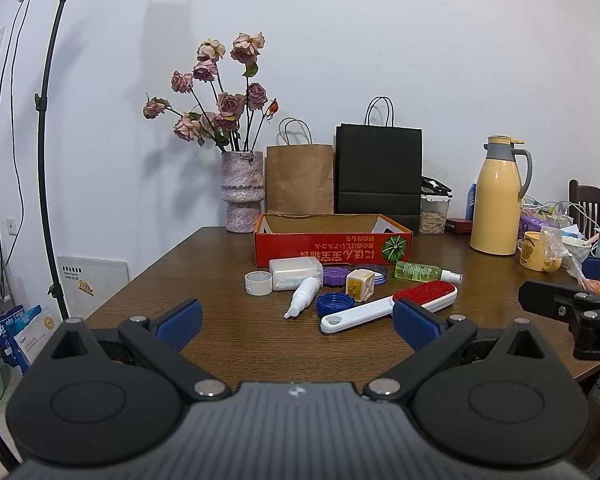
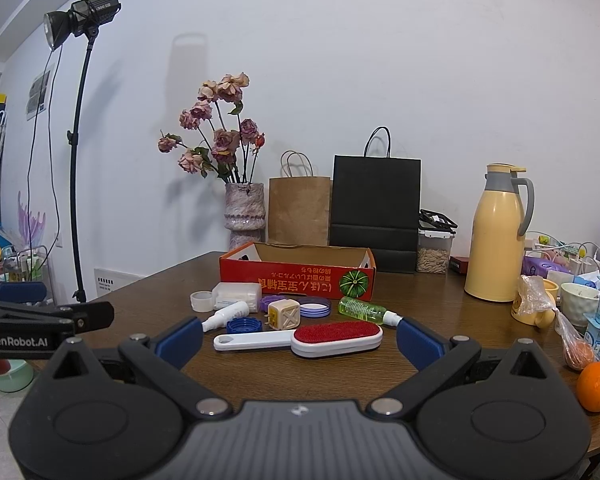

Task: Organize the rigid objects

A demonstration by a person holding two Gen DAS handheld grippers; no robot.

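An empty red cardboard box (image 1: 332, 246) (image 2: 296, 278) sits mid-table. In front of it lie a white lint brush with a red pad (image 1: 388, 306) (image 2: 300, 338), a white dropper bottle (image 1: 302, 297) (image 2: 230, 314), a blue cap (image 1: 334, 304) (image 2: 243, 326), a purple cap (image 1: 335, 276), a cream cube (image 1: 360, 285) (image 2: 284, 314), a green spray bottle (image 1: 426, 271) (image 2: 366, 310), a clear swab box (image 1: 294, 274) and a white tape ring (image 1: 259, 282). My left gripper (image 1: 296, 326) and right gripper (image 2: 300, 344) are open and empty, short of the pile.
Behind the box stand a flower vase (image 1: 242, 192), a brown bag (image 1: 300, 178) and a black bag (image 1: 378, 172). A yellow thermos (image 1: 498, 200), mugs, cups and oranges (image 2: 598, 386) crowd the right side. A light stand (image 1: 46, 160) stands left of the table.
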